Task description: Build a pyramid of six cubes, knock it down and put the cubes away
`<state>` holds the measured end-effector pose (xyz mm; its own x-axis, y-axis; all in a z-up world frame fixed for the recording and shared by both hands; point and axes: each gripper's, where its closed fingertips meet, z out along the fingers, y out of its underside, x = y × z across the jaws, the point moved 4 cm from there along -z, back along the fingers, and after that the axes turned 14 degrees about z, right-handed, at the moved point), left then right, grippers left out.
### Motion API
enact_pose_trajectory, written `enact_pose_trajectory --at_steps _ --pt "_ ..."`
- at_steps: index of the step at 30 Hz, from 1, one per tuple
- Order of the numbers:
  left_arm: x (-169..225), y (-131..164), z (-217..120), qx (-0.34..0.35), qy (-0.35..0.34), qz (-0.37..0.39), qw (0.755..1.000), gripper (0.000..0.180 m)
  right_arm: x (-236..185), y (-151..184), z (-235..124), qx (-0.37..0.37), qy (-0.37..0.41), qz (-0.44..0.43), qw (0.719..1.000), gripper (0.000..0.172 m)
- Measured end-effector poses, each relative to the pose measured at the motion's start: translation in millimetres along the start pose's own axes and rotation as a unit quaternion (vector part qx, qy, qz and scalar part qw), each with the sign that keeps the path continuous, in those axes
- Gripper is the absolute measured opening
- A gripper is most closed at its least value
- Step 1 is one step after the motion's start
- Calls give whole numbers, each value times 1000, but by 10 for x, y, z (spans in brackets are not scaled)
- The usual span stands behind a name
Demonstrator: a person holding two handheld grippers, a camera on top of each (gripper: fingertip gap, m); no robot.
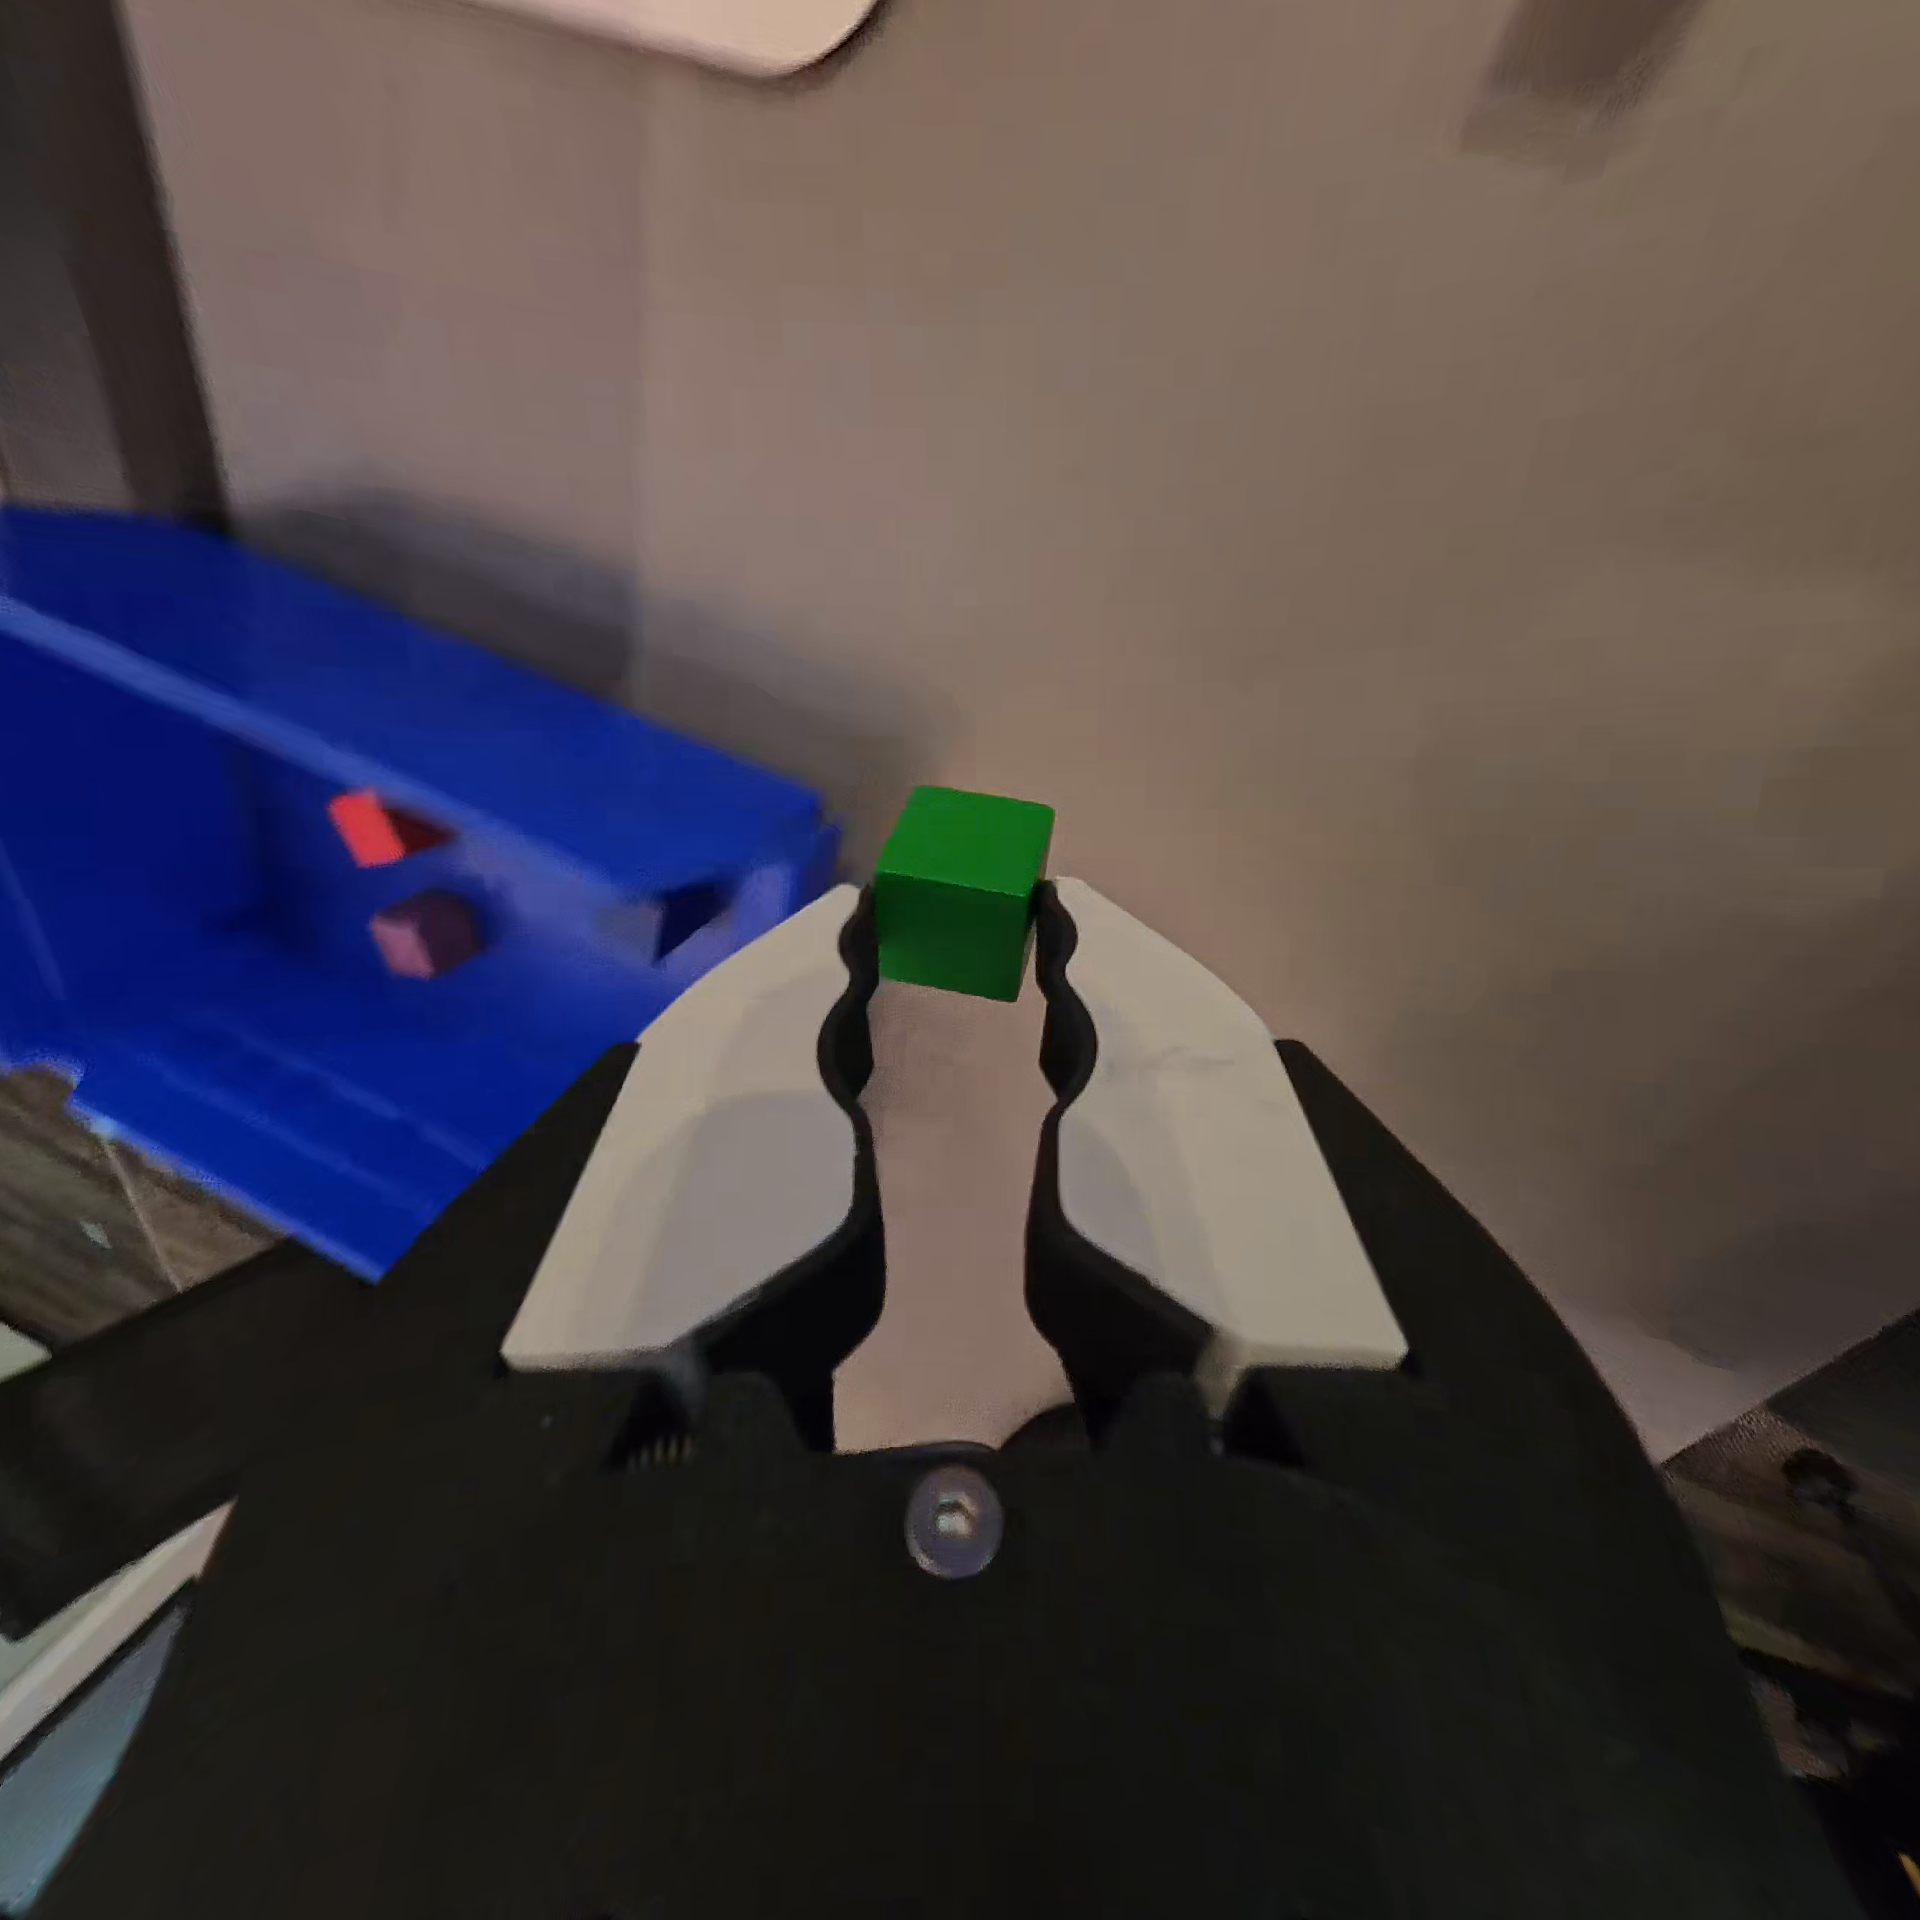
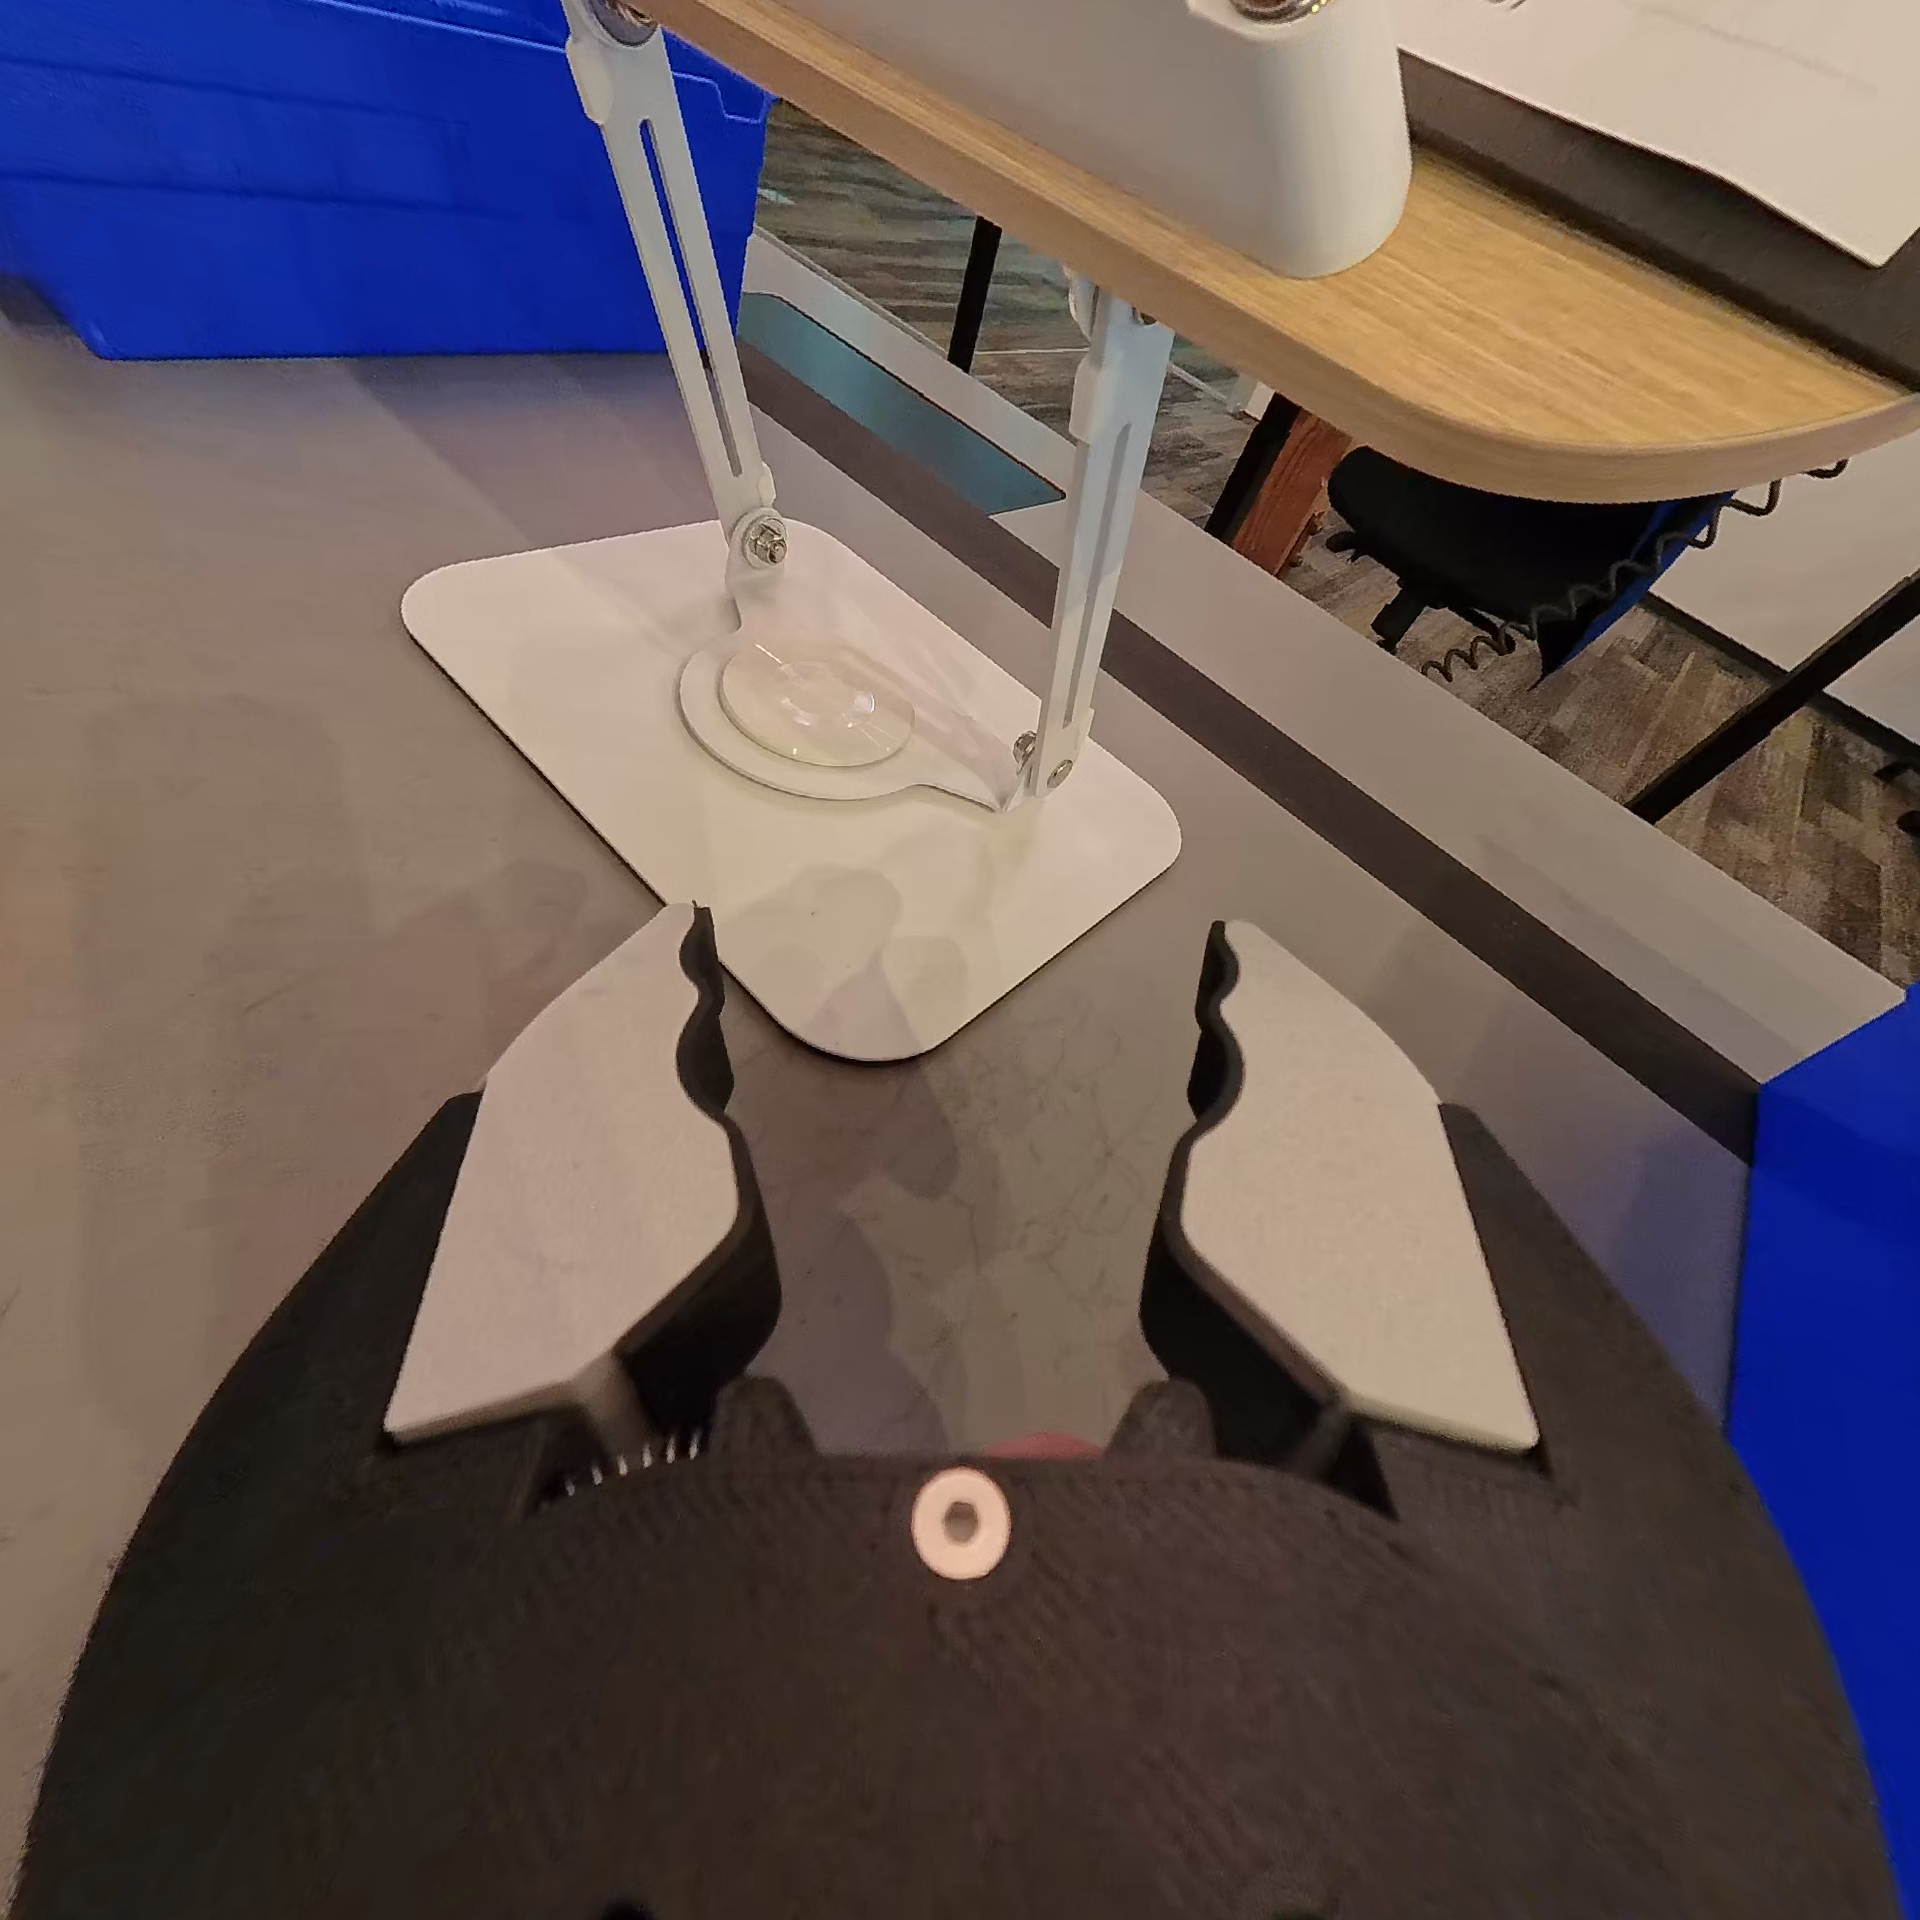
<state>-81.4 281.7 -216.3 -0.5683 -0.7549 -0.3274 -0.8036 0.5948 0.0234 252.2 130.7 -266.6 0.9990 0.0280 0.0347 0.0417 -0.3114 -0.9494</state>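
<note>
The left gripper (image 1: 958, 914) has its jaws drawn close, their wavy black rubber pads (image 1: 1051, 935) pressing on both sides of a green cube (image 1: 961, 894), a smooth, matt-painted block with crisp edges, gripped at the very fingertips above the grey table (image 1: 1351, 623). The fingers are flat pale-grey plates set in a coarse black printed body. To the left of the held cube stands a blue bin (image 1: 312, 1091) of glossy moulded plastic, its near corner just beside the fingertip. Inside it, blurred, lie a red cube (image 1: 364, 828), a purple cube (image 1: 421, 932) and a dark blue cube (image 1: 686, 914).

The right gripper (image 2: 956, 935) stands wide open, with nothing between its scalloped pads, hovering over the smooth, faintly veined tabletop (image 2: 208, 831). Just beyond its left fingertip lies the white stand base (image 2: 883, 935), a thin round-cornered plate with a clear suction disc (image 2: 816, 707). Two slotted white metal arms (image 2: 686, 291) rise from it to a wood-grain shelf (image 2: 1455, 343) with a rounded edge. Far left is another view of blue plastic (image 2: 312, 208); patterned carpet (image 2: 1714, 707) lies beyond the table.
</note>
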Motion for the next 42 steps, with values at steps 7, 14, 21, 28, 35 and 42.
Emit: enact_pose_trajectory --at_steps 7,14,21,28,35,42 --pt "549 -894 429 33 69 51 996 28 -6 -1 1 -1 -2 1 1000 88" --pt "634 -1208 577 39 78 58 995 28 -12 2 5 -3 -3 0 1000 88" --pt "630 -1302 608 33 88 66 993 28 -16 5 7 -4 -3 -1 1000 89" --pt "639 -1290 589 39 91 71 993 38 -17 5 8 -5 -4 -2 1000 88" --pt "611 -1195 627 53 101 68 991 32 -20 9 12 -7 -4 -3 1000 88" --pt "619 -1257 635 57 104 79 990 27 -21 11 13 -8 -5 -3 1000 88"
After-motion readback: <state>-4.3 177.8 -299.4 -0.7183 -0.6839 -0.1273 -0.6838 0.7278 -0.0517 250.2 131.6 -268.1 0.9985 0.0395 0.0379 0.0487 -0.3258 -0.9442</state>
